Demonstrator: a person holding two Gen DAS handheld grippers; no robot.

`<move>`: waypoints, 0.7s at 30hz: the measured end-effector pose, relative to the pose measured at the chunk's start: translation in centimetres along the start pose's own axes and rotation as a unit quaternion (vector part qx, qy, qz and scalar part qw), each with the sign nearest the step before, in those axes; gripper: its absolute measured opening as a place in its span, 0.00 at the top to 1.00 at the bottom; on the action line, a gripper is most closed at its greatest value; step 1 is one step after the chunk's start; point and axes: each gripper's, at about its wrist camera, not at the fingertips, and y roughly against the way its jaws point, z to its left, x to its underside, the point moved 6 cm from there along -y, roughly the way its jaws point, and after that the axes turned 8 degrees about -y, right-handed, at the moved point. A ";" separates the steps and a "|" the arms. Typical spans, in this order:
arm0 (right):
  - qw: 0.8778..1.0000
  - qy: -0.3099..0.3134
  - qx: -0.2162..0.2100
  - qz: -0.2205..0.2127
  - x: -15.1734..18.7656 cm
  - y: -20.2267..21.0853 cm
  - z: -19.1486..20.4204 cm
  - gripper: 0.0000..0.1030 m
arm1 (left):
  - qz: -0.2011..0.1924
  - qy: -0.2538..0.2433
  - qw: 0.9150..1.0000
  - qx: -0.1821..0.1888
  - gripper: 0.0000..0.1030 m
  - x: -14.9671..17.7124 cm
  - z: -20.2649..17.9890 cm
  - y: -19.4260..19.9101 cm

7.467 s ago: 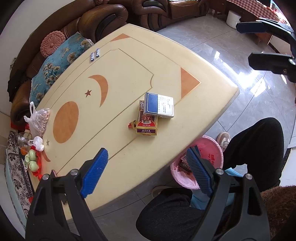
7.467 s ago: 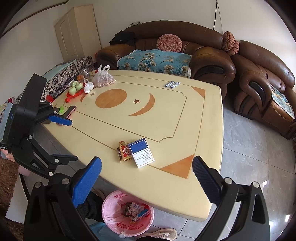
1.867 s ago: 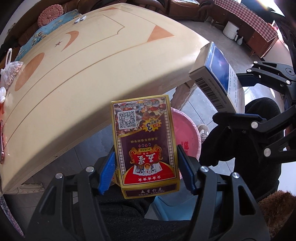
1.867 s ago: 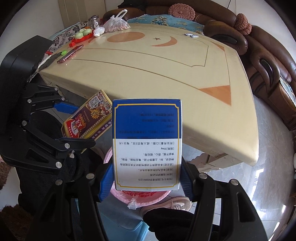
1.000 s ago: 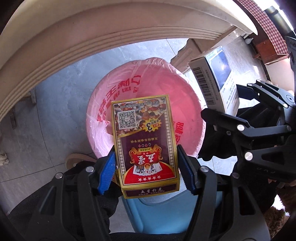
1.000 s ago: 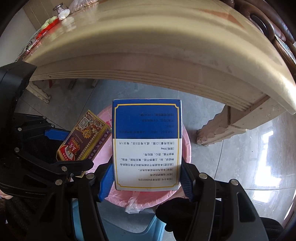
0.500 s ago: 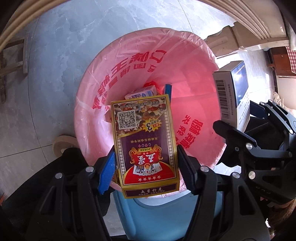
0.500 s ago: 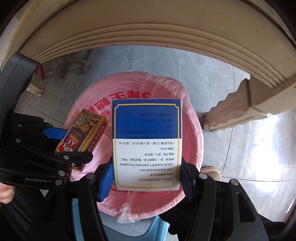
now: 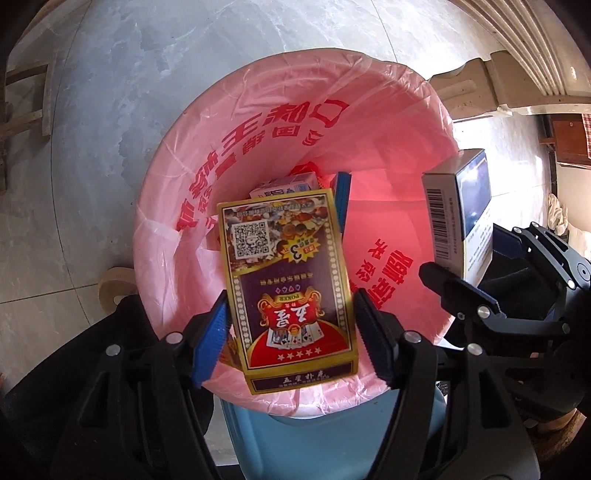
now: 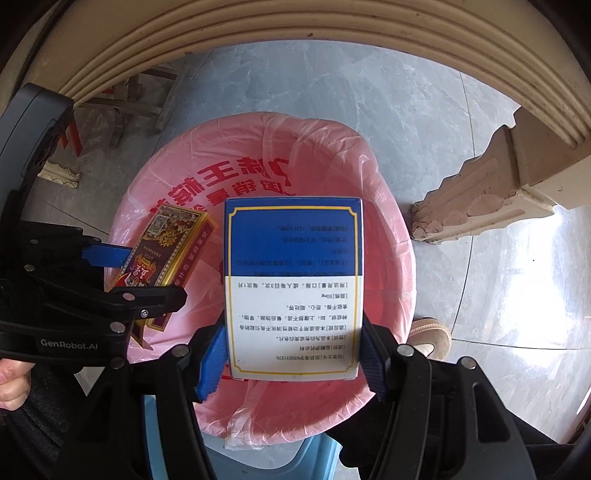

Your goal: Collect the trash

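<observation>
My left hand-held gripper (image 9: 290, 332) is opening, its pads off the card box (image 9: 286, 280) between them; my right hand-held gripper (image 10: 291, 356) clamps a blue-and-white box (image 10: 293, 288). Both boxes hang over the pink-lined bin (image 9: 207, 122), older trash (image 9: 284, 184) below, the table (image 10: 295, 22) edge beyond.

Both my grippers, the left gripper (image 9: 290, 334) and the right gripper (image 10: 291, 360), are matte black linkage frames with ribbed blue pads (image 9: 208, 338) and silver screw heads. The left one carries white "GenRobot.AI" lettering (image 10: 69, 344). I wear dark trousers (image 9: 62, 369).
</observation>
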 end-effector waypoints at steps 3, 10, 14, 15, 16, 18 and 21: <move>1.000 0.003 0.000 0.003 0.0 -0.2 0.2 0.42 | 0.000 -0.006 1.000 -0.021 0.30 -0.1 0.0 -0.1; 1.000 0.007 0.000 0.004 0.1 -0.5 0.5 0.41 | 0.003 -0.009 0.999 -0.041 0.28 0.1 0.1 -0.1; 1.000 0.008 0.009 0.004 0.1 -0.6 0.4 0.34 | -0.007 -0.003 0.998 -0.060 0.27 0.3 0.4 0.3; 1.000 0.008 0.013 0.003 0.0 -0.7 0.3 0.32 | -0.008 -0.001 0.998 -0.064 0.27 0.3 0.5 0.3; 1.000 0.008 0.017 0.003 0.0 -0.7 0.2 0.28 | -0.008 -0.001 0.998 -0.066 0.27 0.3 0.5 0.4; 1.000 0.007 0.017 0.004 0.0 -0.7 0.2 0.26 | -0.008 0.004 0.998 -0.065 0.27 0.3 0.6 0.3; 1.000 0.008 0.016 0.004 0.0 -0.7 0.2 0.26 | -0.008 0.008 0.998 -0.065 0.26 0.3 0.7 0.4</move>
